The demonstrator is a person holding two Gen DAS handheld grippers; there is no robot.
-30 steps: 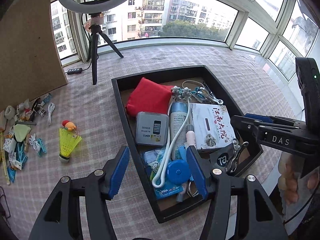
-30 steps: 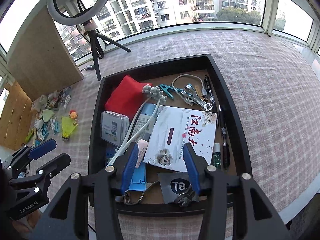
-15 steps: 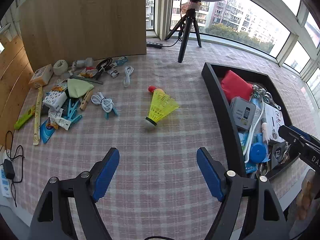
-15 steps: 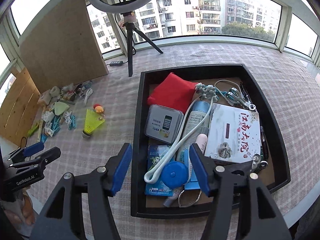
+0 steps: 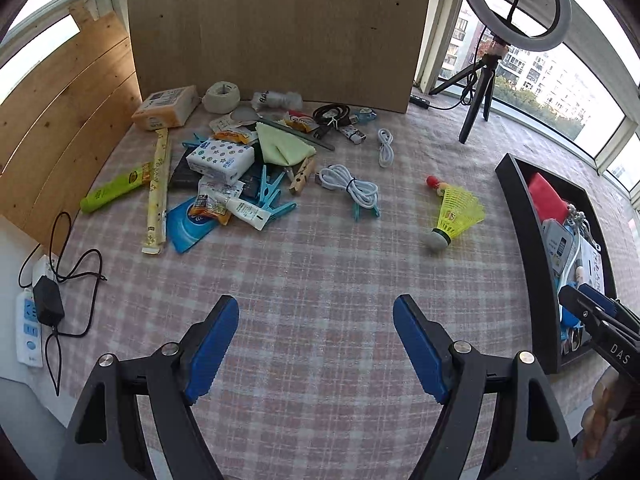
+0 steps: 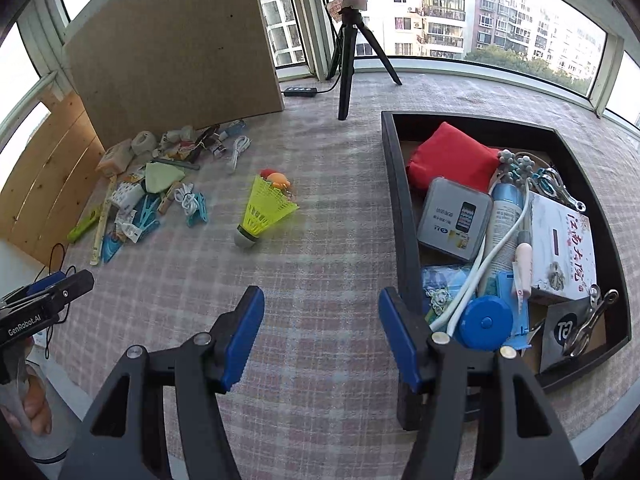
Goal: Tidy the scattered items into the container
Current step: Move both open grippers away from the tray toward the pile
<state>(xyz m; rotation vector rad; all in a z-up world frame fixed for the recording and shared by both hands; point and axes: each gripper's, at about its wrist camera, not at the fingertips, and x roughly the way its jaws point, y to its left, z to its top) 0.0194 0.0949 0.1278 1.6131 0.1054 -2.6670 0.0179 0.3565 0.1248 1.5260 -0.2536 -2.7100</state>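
A black tray [image 6: 400, 216] at the right holds a red pouch [image 6: 452, 162], a grey box, a booklet, a blue tape measure and more; it also shows in the left wrist view [image 5: 524, 240]. A yellow shuttlecock [image 5: 454, 216] lies on the checked cloth between tray and pile, also in the right wrist view [image 6: 264, 210]. A pile of scattered items [image 5: 240, 168] lies by the cardboard. My left gripper [image 5: 316, 344] is open and empty over bare cloth. My right gripper [image 6: 322, 340] is open and empty beside the tray's left wall.
A cardboard board [image 5: 280, 28] and wooden panel [image 5: 60, 120] stand behind the pile. A ring light on a tripod [image 5: 476, 100] stands at the back. A power strip with cables [image 5: 36, 316] lies at the left edge. A white coiled cable [image 5: 352, 188] lies near the pile.
Both grippers have swung left, away from over the tray. The left view now faces the scattered pile; the right gripper now sits over cloth beside the tray. Both stay open.
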